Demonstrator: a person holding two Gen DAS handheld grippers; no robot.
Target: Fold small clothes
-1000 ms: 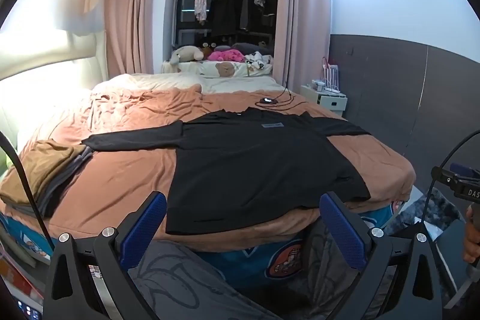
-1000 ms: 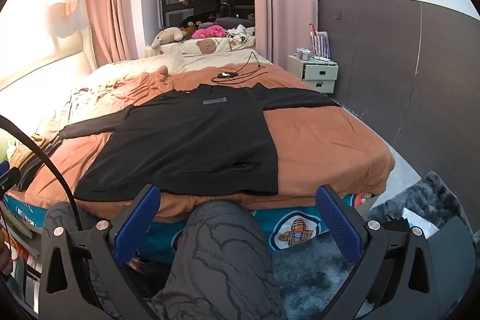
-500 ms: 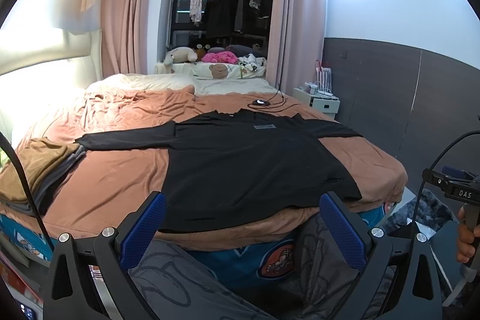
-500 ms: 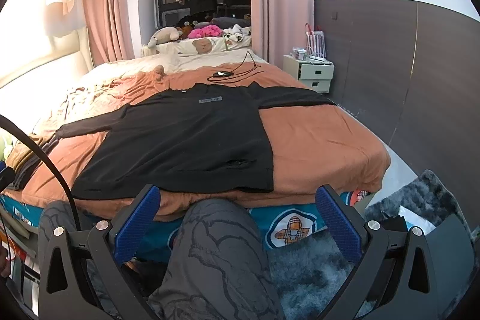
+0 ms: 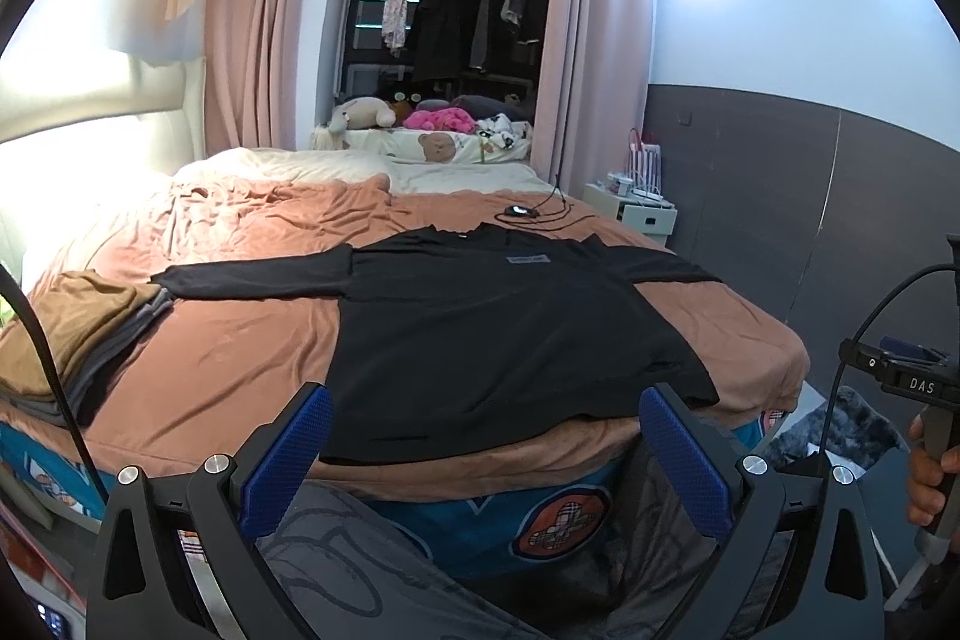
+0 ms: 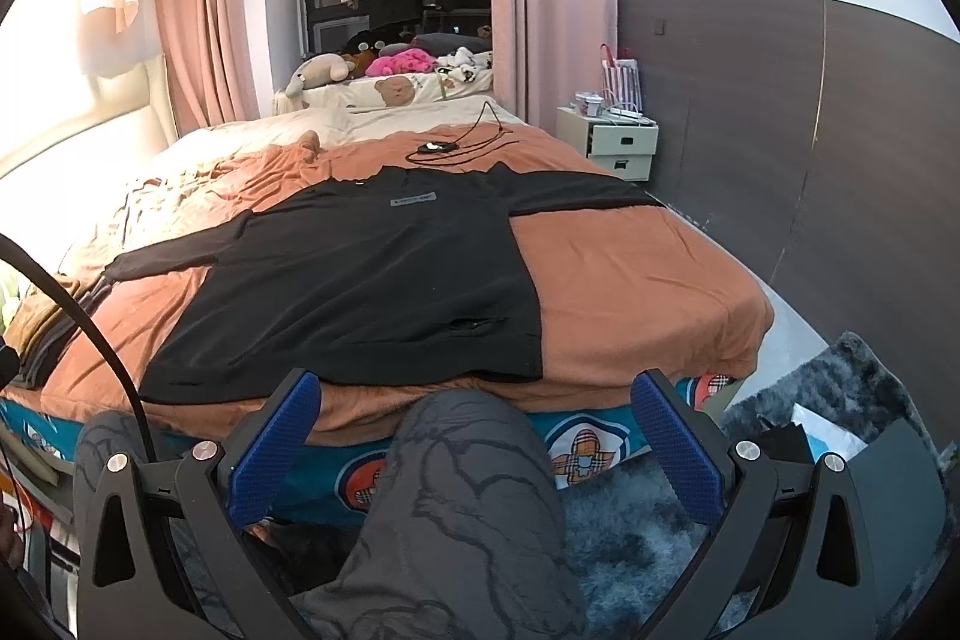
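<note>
A black long-sleeved shirt (image 5: 492, 334) (image 6: 360, 280) lies spread flat on the brown bedspread (image 5: 228, 352) (image 6: 636, 280), sleeves out to both sides, hem at the near edge. My left gripper (image 5: 483, 436) is open, held short of the hem with nothing between its blue pads. My right gripper (image 6: 474, 424) is also open and empty, above the person's knee (image 6: 468, 466), near the hem's right corner. In the left wrist view the right gripper's handle (image 5: 918, 388) shows at the far right with a hand on it.
A stack of folded brown and grey clothes (image 5: 72, 334) sits at the bed's left edge. A black cable and device (image 6: 444, 145) lie past the collar. A white nightstand (image 6: 618, 142) stands right of the bed; a grey rug (image 6: 840, 400) covers the floor.
Both grippers have drifted slightly nearer the bed, with the left view tilting up a little. The shirt has not moved and both grippers stay open.
</note>
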